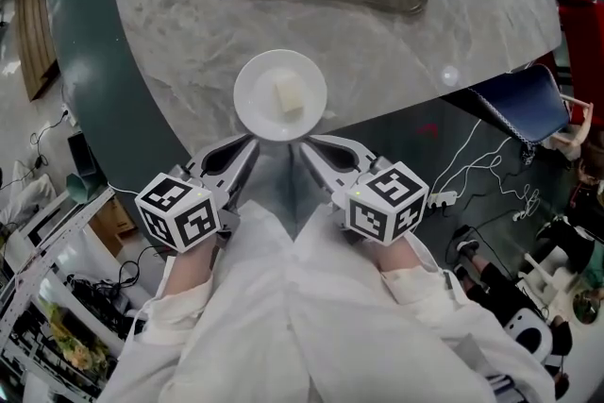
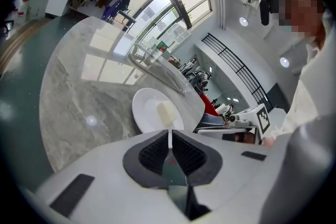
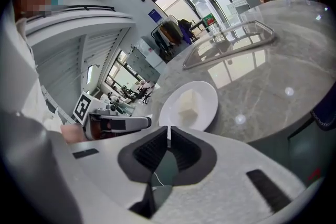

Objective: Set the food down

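While the left claw and right claw are squeezing the plate rim, any tipping could be sliding the food off it.

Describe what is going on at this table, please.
A person is holding a white plate by its near rim, with the left hand-held gripper and the right hand-held gripper each clamped shut on it. A pale block of food sits on the plate. The plate is at the near edge of the marble table; whether it already rests there cannot be told.
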{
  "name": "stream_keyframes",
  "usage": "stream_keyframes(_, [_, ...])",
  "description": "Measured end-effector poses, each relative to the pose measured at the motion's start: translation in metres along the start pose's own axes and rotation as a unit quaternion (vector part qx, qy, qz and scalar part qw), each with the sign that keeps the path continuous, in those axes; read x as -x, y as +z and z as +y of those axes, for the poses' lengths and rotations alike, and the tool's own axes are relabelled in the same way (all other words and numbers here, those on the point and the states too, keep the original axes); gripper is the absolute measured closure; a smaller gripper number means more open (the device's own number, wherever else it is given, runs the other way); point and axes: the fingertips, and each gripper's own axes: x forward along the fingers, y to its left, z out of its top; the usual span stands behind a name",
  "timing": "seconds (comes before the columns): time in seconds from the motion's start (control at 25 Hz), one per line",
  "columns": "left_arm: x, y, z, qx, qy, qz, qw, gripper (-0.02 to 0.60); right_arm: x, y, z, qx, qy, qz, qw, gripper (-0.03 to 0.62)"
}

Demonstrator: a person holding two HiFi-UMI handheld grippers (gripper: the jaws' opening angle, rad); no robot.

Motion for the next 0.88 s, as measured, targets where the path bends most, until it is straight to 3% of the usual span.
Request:
stream_keyframes(0.28, [-0.004,-0.008,0.009,0.0,0.024,0.018,0.9996,0.552,-0.003,-0.001,-0.008,-0.012,-0.014,0.003,1.0,0.589])
stream_keyframes(0.76, [-0.004,-0.003,0.026,0.018,0.054,0.012,0.9983,0.546,-0.003,0.0,-0.019,-0.029,-0.023,0.009,0.999,0.585])
stream_keyframes(0.88, [-0.006,-0.006,0.029,0.027,0.06,0.015,0.9977,0.488,-0.004,-0.001,-0.023,-0.04,-0.03,0.007,0.999,0.497])
